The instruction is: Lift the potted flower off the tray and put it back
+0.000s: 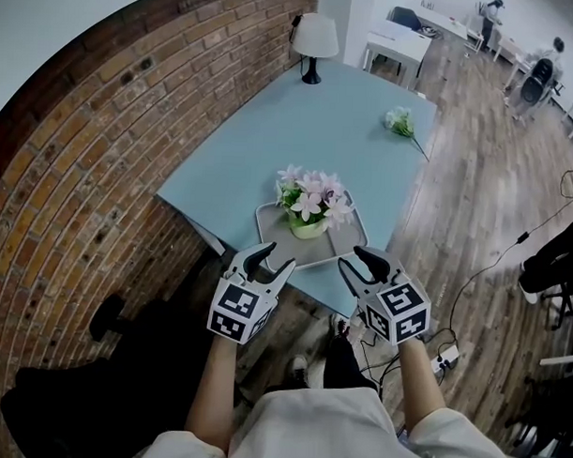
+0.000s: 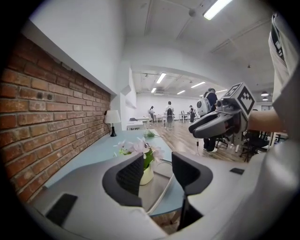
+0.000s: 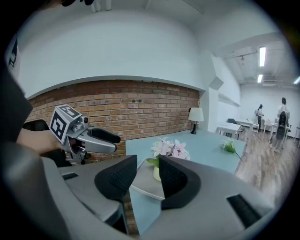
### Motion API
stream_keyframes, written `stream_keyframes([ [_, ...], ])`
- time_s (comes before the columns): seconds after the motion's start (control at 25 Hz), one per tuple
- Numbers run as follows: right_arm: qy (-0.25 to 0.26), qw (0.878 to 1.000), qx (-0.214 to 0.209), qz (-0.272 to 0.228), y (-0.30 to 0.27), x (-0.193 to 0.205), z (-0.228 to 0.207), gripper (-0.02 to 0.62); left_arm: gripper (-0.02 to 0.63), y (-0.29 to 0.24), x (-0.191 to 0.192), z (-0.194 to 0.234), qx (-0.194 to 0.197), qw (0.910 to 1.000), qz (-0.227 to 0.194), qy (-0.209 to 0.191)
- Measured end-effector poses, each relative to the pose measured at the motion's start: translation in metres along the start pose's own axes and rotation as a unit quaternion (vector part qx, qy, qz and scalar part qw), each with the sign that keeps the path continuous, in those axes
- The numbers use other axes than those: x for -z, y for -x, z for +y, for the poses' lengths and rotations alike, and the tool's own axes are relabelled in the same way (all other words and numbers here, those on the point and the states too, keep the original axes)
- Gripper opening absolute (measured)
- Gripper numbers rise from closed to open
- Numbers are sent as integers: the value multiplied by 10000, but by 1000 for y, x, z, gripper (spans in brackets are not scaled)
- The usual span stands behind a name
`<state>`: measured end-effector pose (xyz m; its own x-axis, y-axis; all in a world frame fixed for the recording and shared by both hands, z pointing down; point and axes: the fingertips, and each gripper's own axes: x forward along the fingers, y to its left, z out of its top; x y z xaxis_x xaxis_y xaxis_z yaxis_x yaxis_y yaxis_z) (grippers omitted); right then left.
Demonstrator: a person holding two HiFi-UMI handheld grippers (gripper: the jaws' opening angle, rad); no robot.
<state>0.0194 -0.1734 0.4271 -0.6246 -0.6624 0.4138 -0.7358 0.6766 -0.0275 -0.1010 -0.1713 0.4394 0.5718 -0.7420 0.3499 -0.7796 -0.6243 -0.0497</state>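
Two grippers up front and both are wide open, folks: the left gripper (image 1: 276, 257) has its jaws standing apart with nothing pressed between the pads, and the right gripper (image 1: 351, 258) matches it, jaws parted and bare. They sit side by side at the near edge of the pale blue table (image 1: 309, 121), left one by the tray's near-left corner, right one by its near-right corner, each angled forward and slightly down. And there's the potted flower (image 1: 311, 207), upright on the grey tray (image 1: 268, 234), pink and white blooms over green leaves in a small pale pot, standing toward the tray's far half. In the left gripper view the flower shows through the gap between the jaws, beyond them and not touched; the right gripper view tells the same story, blooms and pot visible past the parted pads, well clear of them. The tray lies flat near the table's front edge. Further back on the table a white-shaded lamp (image 1: 315, 41) stands by the brick wall (image 1: 101, 151), and a loose flower sprig (image 1: 401, 121) lies off to the right, well apart from the tray
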Motion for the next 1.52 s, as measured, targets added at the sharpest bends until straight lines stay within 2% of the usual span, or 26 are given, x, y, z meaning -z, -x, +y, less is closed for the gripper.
stream_keyframes([
  [0.44, -239, 9979, -428, 423, -52, 39, -26, 170, 218, -47, 31, 24, -116, 9987, 287, 405],
  [0.68, -458, 9955, -525, 642, -80, 67, -43, 172, 230, -80, 55, 38, -92, 9966, 473, 665],
  [0.88, -779, 9942, -485, 555, -97, 81, -59, 187, 230, -103, 76, 43, -97, 9933, 599, 983],
  [1.04, -817, 9922, -717, 609, -116, 94, -60, 207, 230, -115, 90, 44, -154, 9915, 656, 1112],
  [1.36, -716, 9902, -877, 812, -156, 120, -71, 212, 284, -135, 115, 51, -149, 9885, 769, 1294],
  [1.52, -564, 9905, -1007, 748, -172, 121, -79, 229, 334, -150, 124, 53, -27, 9893, 903, 1148],
])
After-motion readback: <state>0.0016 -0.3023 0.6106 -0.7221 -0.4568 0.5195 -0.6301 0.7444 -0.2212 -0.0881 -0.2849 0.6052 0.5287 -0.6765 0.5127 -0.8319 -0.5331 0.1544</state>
